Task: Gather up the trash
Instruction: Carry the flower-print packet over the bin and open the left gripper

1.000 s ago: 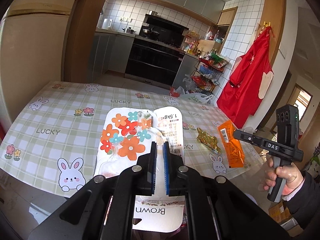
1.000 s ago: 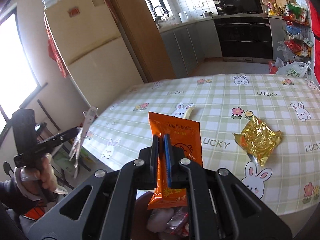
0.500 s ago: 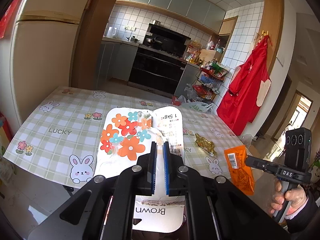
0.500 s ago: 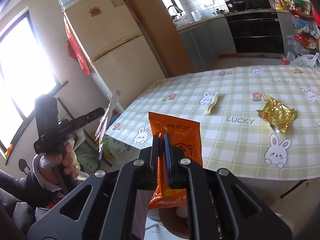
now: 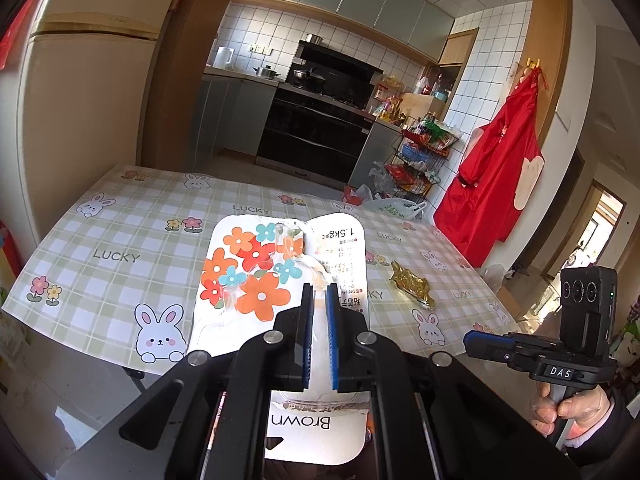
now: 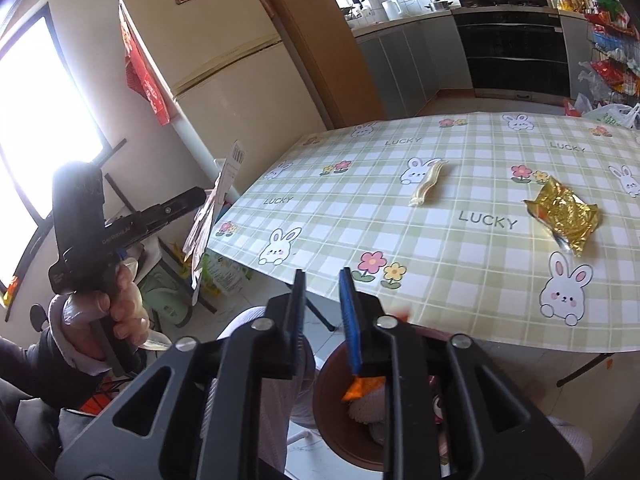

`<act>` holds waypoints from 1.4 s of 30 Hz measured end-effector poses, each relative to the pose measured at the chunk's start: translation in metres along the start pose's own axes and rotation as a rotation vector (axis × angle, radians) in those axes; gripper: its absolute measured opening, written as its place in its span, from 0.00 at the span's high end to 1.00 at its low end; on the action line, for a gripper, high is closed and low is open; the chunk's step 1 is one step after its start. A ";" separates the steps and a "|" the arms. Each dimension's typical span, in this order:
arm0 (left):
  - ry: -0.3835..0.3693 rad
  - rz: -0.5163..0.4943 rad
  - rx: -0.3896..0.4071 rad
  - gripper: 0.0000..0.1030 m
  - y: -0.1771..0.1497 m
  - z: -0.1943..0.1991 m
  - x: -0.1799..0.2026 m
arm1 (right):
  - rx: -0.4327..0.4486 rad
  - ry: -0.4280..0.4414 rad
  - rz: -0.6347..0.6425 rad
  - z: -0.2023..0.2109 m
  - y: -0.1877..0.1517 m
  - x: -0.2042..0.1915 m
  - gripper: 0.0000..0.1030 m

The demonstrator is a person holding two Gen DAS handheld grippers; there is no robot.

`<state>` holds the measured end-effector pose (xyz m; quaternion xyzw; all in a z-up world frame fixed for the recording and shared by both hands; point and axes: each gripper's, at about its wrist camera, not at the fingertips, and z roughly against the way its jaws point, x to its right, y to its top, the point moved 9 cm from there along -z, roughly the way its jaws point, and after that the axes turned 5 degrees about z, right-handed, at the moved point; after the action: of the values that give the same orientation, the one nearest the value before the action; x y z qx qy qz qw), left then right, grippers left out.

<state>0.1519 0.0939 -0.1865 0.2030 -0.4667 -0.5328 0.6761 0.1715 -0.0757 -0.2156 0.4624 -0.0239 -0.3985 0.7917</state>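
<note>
We are pinching the light, floppy flowered bag (image 5: 256, 276) in the left tool (image 5: 319, 336) | right tool (image 6: 323, 312) gaping empty above the bin (image 6: 332, 380) | gold wrapper (image 6: 564, 212) on bench (image 6: 440, 240) beyond bin: crinkly, edge-grip.

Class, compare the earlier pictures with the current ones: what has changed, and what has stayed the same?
The right tongs have opened and let go of the orange wrapper, which now lies below them in the brown bin. The left tongs stay clamped on the flowered plastic bag. The gold wrapper and the pale strip remain on the table.
</note>
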 end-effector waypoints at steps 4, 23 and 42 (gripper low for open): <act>-0.011 -0.008 -0.008 0.93 -0.001 -0.003 0.004 | 0.031 -0.073 0.019 0.010 0.007 0.008 0.57; -0.157 -0.044 -0.129 0.93 -0.057 -0.021 0.073 | 0.267 -0.416 -0.011 0.085 0.034 0.058 0.05; -0.215 -0.071 -0.251 0.59 -0.103 -0.048 0.088 | 0.276 -0.518 -0.061 0.079 0.019 0.074 0.06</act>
<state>0.1371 -0.0334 -0.2526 0.0749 -0.4585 -0.6291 0.6232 0.2010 -0.1754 -0.1810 0.4491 -0.2651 -0.5197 0.6767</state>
